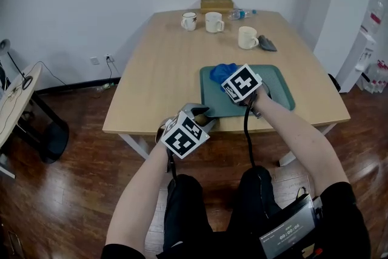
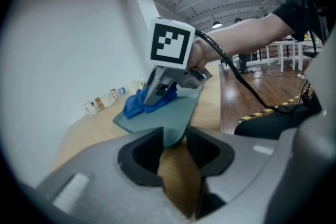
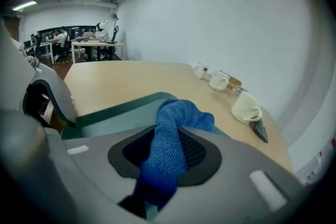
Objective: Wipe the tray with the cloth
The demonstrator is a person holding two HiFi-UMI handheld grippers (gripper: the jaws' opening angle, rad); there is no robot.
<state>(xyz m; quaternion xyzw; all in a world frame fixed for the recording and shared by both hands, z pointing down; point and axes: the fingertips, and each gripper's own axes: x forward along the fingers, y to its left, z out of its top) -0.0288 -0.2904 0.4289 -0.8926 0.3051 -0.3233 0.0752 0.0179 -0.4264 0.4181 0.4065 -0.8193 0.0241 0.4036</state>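
A green tray (image 1: 276, 94) lies near the wooden table's front edge, right of centre. My right gripper (image 1: 235, 80) hovers over the tray's left part, shut on a blue cloth (image 1: 220, 73) that bunches out ahead of it. In the right gripper view the cloth (image 3: 181, 118) runs up between the jaws of that gripper (image 3: 168, 152) and drapes onto the tray (image 3: 115, 107). My left gripper (image 1: 205, 112) sits at the tray's front-left corner. In the left gripper view that corner (image 2: 173, 128) is clamped between its rolled jaws (image 2: 173, 141). The same view shows the right gripper (image 2: 152, 97) on the cloth (image 2: 134, 105).
At the table's far end stand three white mugs (image 1: 189, 21) (image 1: 213, 22) (image 1: 247, 37), a plastic bottle (image 1: 240, 13), a wooden box (image 1: 216, 4) and a dark grey rag (image 1: 267, 42). A side table (image 1: 15, 100) stands at the far left. My knees are below the table's front edge.
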